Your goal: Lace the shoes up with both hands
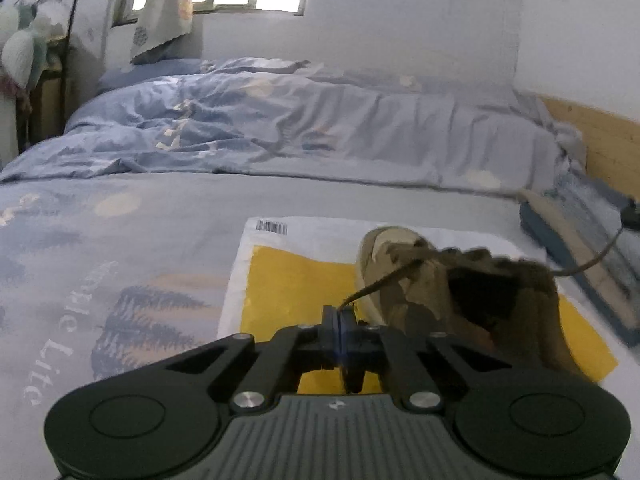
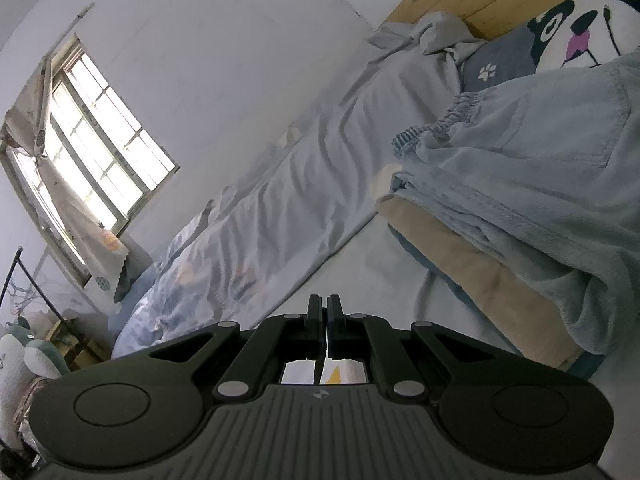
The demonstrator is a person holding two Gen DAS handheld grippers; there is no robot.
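One shoe (image 1: 460,292) lies at two o'clock of the left gripper (image 1: 340,314), pinching one lace (image 1: 384,282); the right gripper (image 2: 324,312) is closed, empty.

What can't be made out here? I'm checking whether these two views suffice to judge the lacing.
- Left wrist view: the shoe is motion-blurred, so its eyelets and lace crossings are unreadable.
- Left wrist view: the lace tip vanishes inside the shut left gripper.
- Left wrist view: the second lace end leaves at the right edge.
- Right wrist view: the shut right gripper shows no lace; its own body hides the shoe.
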